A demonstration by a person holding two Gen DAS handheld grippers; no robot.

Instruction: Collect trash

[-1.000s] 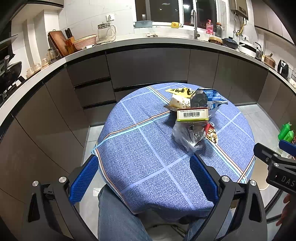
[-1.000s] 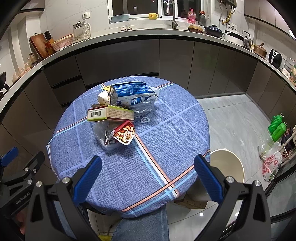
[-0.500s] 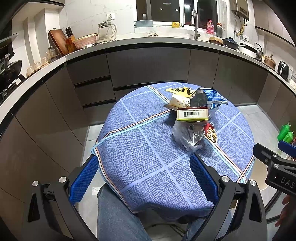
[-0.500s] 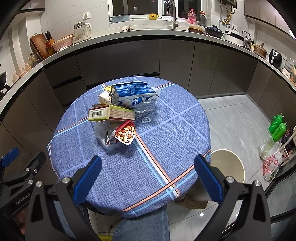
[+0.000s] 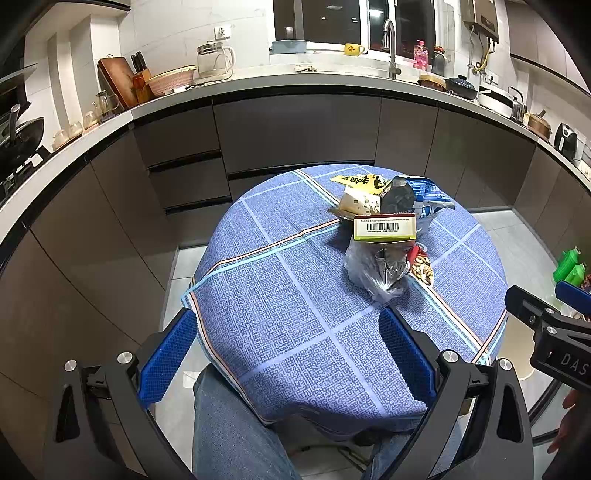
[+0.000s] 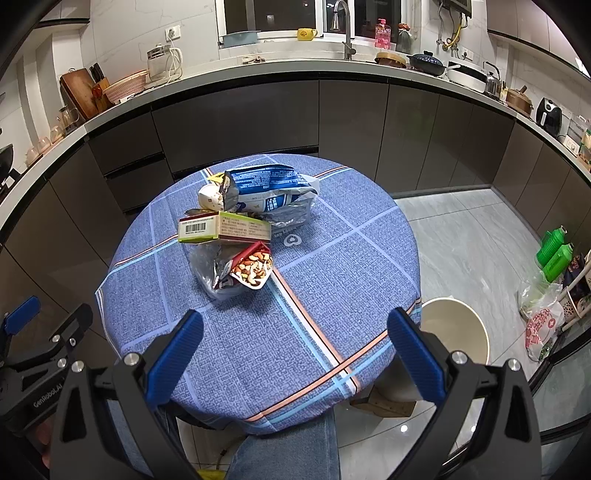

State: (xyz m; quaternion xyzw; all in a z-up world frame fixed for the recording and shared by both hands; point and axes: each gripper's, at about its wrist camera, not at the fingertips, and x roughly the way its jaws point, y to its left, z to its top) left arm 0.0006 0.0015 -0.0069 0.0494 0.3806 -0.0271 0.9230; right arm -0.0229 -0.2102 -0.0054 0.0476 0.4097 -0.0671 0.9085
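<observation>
Trash pile [image 6: 240,236] lies on the worktop [image 6: 332,295], beyond both released tools: left tool [image 5: 291,347], right tool [image 6: 295,343].

A home kitchen, plainly: long white countertop [image 6: 280,70] curving over dark grey handleless cabinet fronts [image 6: 351,118], chrome gooseneck tap [image 6: 341,26] beneath a dark night window [image 5: 328,22], glass electric kettle [image 6: 160,61], wooden chopping board [image 6: 75,92] beside a knife block [image 6: 98,83], black pots and a white pan [image 6: 465,75] along the right, black air fryer [image 6: 550,112] at the far end. Lived-in too, with a small round table under a blue checked cloth [image 6: 332,277], grey tiled floor [image 6: 472,236], cream plastic waste bin [image 6: 456,328] just beside the table and green bottles [image 6: 554,251] by the wall.
</observation>
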